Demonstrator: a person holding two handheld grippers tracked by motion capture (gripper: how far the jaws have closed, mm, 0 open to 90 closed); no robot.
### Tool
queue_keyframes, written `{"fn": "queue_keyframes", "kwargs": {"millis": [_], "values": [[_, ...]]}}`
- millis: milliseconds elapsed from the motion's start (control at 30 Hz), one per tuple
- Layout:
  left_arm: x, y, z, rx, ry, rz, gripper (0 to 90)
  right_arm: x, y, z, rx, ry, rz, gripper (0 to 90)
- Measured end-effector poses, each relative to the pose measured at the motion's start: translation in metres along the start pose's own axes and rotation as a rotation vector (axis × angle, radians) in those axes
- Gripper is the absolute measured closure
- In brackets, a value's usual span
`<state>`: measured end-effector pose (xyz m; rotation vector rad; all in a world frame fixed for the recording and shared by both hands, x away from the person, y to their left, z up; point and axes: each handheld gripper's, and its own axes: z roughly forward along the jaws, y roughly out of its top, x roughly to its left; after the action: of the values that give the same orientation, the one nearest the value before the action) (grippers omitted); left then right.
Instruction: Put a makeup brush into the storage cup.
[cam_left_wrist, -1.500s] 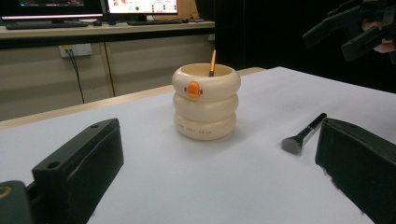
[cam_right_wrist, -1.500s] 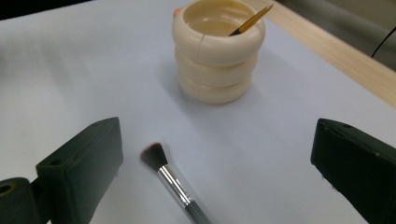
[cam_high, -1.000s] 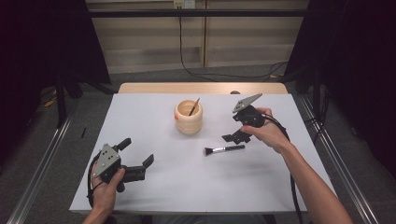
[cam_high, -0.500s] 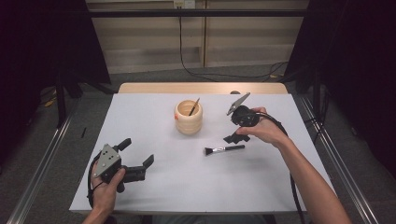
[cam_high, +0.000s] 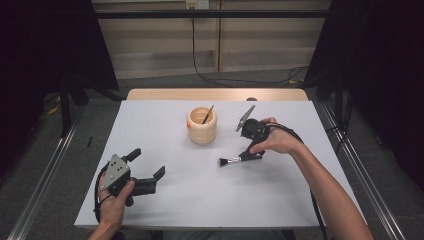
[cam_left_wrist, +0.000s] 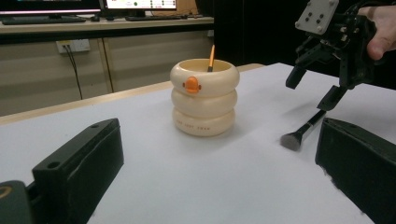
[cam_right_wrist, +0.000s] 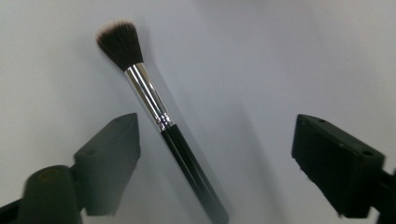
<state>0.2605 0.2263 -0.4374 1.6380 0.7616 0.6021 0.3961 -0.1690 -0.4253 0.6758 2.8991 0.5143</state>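
Right gripper (cam_high: 248, 151): hovering over the brush, jaws spread wide, gripping nothing.
Black-handled makeup brush with silver ferrule (cam_right_wrist: 154, 102): lying flat on the white table (cam_high: 200, 200), between the right jaws.
Left gripper (cam_high: 146, 169): resting near the front-left edge, jaws apart, empty.
Cream ringed ceramic pot (cam_left_wrist: 204, 96): standing mid-table, holding a thin stick (cam_left_wrist: 211, 58).

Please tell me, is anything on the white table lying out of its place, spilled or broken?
Nothing is spilled or visibly broken. One black makeup brush with a silver ferrule lies flat on the white table, outside the cream ringed holder, where another brush stands. The right hand-held gripper is above it, jaws open.
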Motion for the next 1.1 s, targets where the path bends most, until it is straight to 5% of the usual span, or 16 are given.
{"fn": "queue_keyframes", "kwargs": {"millis": [200,400,700,867,1100], "values": [[0.0,0.0,0.0,0.0,0.002,0.004,1.0,0.003,0.004,0.006,0.047,0.032,-0.039,32.1],[0.001,0.0,0.0,0.003,0.001,0.007,1.0,-0.005,0.004,0.006,0.026,0.07,-0.031,30.7],[0.001,0.0,0.0,0.004,0.0,0.01,1.0,-0.005,0.0,0.011,0.088,0.138,-0.102,48.4],[0.001,0.0,0.0,0.005,0.0,0.011,1.0,-0.008,-0.007,0.013,0.146,0.138,-0.11,56.7],[0.001,0.0,0.0,0.005,-0.001,0.012,1.0,-0.007,-0.008,0.018,0.155,0.138,-0.143,60.4]]}}
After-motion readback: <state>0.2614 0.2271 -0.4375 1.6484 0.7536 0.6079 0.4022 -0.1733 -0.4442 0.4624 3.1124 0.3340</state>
